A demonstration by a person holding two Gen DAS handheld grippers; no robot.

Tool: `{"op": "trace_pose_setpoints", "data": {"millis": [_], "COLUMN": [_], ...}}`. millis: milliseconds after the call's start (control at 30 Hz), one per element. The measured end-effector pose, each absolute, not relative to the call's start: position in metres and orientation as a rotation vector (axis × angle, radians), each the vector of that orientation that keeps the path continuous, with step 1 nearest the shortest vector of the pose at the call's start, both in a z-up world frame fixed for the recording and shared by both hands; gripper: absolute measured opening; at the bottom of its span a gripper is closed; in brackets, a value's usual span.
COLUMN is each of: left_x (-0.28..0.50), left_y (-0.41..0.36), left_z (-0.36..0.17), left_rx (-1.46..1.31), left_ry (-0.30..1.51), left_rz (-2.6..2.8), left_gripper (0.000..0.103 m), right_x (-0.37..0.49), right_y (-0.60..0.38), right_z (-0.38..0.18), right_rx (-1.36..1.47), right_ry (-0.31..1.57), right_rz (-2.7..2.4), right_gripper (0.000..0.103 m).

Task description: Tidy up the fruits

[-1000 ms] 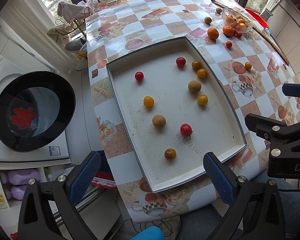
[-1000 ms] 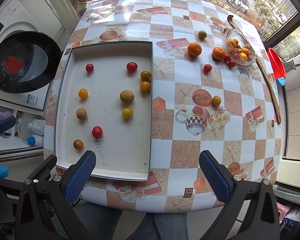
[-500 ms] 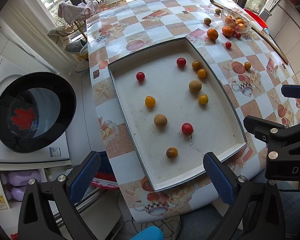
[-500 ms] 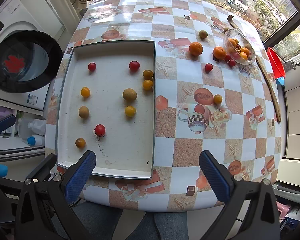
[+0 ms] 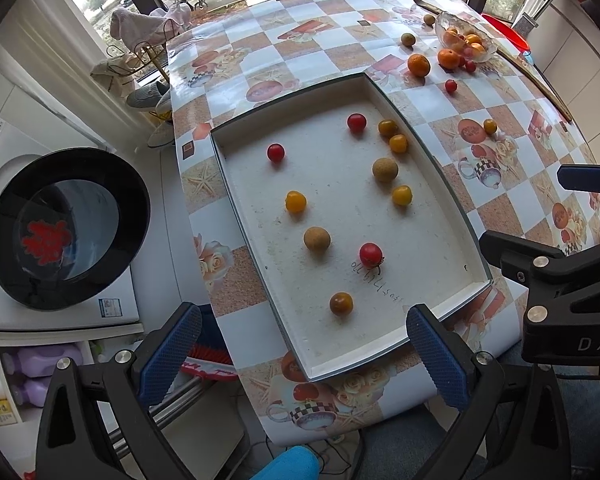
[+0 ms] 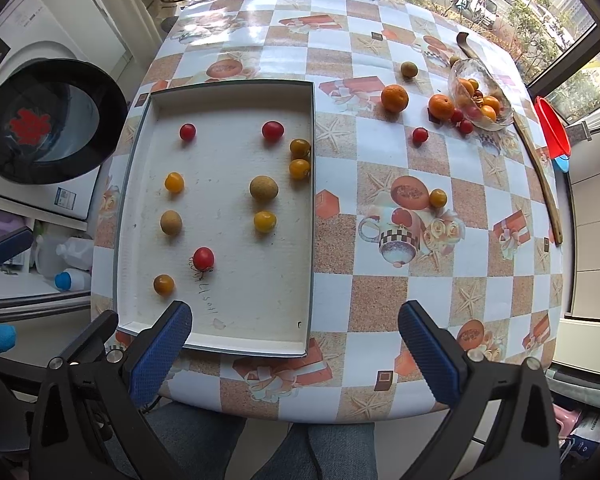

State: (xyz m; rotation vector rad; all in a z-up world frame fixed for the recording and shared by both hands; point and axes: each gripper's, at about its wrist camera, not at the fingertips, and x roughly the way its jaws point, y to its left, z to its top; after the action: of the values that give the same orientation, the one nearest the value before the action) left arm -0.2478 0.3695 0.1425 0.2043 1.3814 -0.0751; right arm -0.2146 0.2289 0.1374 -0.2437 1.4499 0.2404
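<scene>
A shallow white tray (image 6: 236, 332) lies on the checkered table and holds several small fruits: red cherry tomatoes (image 6: 203, 258), yellow ones (image 6: 265, 221) and brown round fruits (image 6: 263, 188). The tray also shows in the left wrist view (image 5: 420, 328). Two oranges (image 6: 395, 98), a red tomato (image 6: 419, 135) and a yellow one (image 6: 437, 198) lie loose on the cloth. A glass bowl (image 6: 462, 68) holds more fruit. My left gripper (image 5: 300, 350) is open and empty above the tray's near edge. My right gripper (image 6: 296, 350) is open and empty above the table's near edge.
A washing machine with a black round door (image 6: 48, 120) stands left of the table. A long wooden stick (image 6: 540, 168) lies along the right side. A red basin (image 6: 552, 128) sits beyond the table's right edge. My legs are under the near edge.
Both grippers have drifted slightly forward over the table, so the tray and fruits sit a little lower in view. No fruit has moved.
</scene>
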Motion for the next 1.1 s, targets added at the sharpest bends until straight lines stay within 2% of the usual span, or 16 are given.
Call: {"op": "trace_pose_setpoints", "data": {"millis": [1100], "left_x": [-0.2425], "left_y": [0.3611], "left_z": [0.1369], "left_rx": [0.233], "left_ry": [1.401], "left_rz": [-0.113], "left_gripper": [0.103], "right_x": [-0.2136], "right_y": [0.2296], "right_z": [0.1364], "right_rx": [-0.247], "right_ry": [1.452], "right_rz": [0.243], "right_gripper": [0.103]}}
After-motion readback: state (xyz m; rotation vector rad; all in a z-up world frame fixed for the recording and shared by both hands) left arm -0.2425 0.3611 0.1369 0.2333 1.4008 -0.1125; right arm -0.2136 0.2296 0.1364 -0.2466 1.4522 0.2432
